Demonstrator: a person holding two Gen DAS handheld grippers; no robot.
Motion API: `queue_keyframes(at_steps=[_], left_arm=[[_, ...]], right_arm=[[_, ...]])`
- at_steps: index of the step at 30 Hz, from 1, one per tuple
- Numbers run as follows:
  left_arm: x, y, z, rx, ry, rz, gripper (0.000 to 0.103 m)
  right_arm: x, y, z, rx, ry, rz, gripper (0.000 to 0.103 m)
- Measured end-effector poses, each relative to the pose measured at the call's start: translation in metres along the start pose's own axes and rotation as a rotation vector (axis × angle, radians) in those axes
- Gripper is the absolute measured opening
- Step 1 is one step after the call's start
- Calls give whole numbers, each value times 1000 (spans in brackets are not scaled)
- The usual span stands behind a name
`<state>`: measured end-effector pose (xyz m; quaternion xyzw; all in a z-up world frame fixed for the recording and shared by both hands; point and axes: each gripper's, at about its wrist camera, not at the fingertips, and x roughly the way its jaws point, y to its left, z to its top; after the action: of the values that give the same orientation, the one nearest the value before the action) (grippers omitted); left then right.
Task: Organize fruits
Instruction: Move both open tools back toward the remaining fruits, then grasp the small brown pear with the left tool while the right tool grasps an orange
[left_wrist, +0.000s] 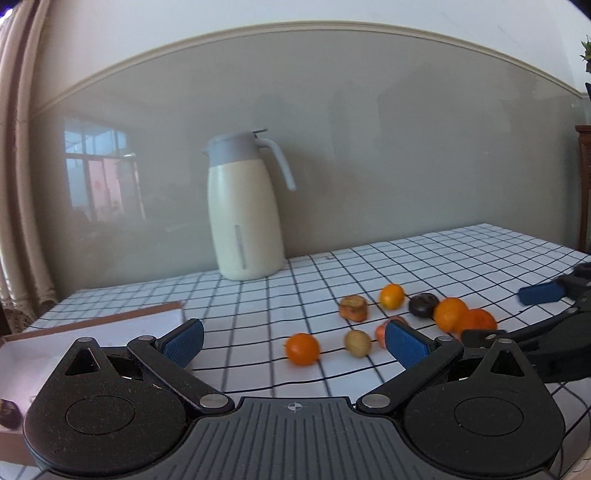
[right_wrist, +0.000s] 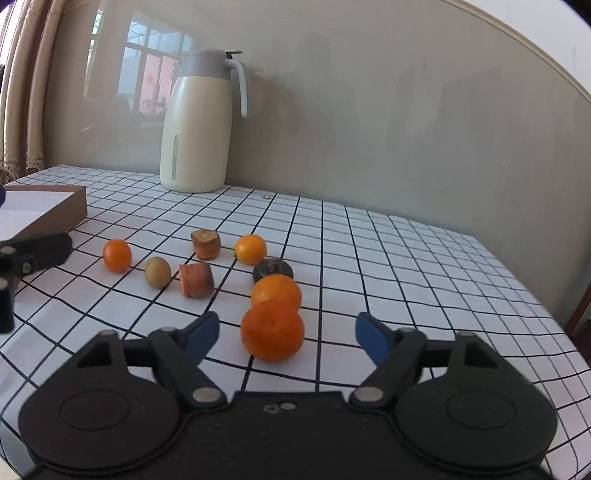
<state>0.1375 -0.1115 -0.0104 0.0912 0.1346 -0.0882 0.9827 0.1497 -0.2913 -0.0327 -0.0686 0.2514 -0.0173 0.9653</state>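
- The sorting has barely begun: one dark piece (left_wrist: 9, 413) lies in the cardboard box (right_wrist: 55, 218) at the table's left end, and everything else sits loose on the checked cloth (right_wrist: 406, 258).
- Out on the cloth I count four oranges, two brown-orange cut chunks, one small greenish-yellow fruit (right_wrist: 157, 272) and one dark round fruit (right_wrist: 272, 270).
- The right gripper (right_wrist: 284, 332) stands partly open around the nearest orange (right_wrist: 272, 329), pads clear of it on both sides.
- The left gripper (left_wrist: 293, 338) is spread wide and empty, near the leftmost orange (left_wrist: 303, 349).
- A cream jug (right_wrist: 195, 125) stands by the wall.
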Motion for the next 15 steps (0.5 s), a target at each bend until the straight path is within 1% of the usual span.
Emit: queue_keyframes(at_steps=[1, 2, 6, 9, 11, 13, 15], left_arm=[[2, -3, 0, 4, 7, -5, 103], [4, -5, -1, 6, 16, -10, 103], [13, -10, -6, 3, 56, -17, 103], [20, -11, -8, -4, 71, -24, 103], [23, -15, -8, 5, 76, -35, 103], [27, -19, -9, 14, 84, -44, 103], [30, -21, -9, 15, 88, -50, 103]], right_arm=[[1, -1, -1, 5, 6, 7, 63], [2, -2, -2, 7, 8, 9, 62], [6, -3, -2, 20, 15, 23, 61], [8, -4, -3, 23, 16, 26, 60], [12, -5, -4, 30, 25, 31, 56], [16, -5, -4, 32, 42, 40, 47], [15, -4, -3, 29, 31, 47, 46]])
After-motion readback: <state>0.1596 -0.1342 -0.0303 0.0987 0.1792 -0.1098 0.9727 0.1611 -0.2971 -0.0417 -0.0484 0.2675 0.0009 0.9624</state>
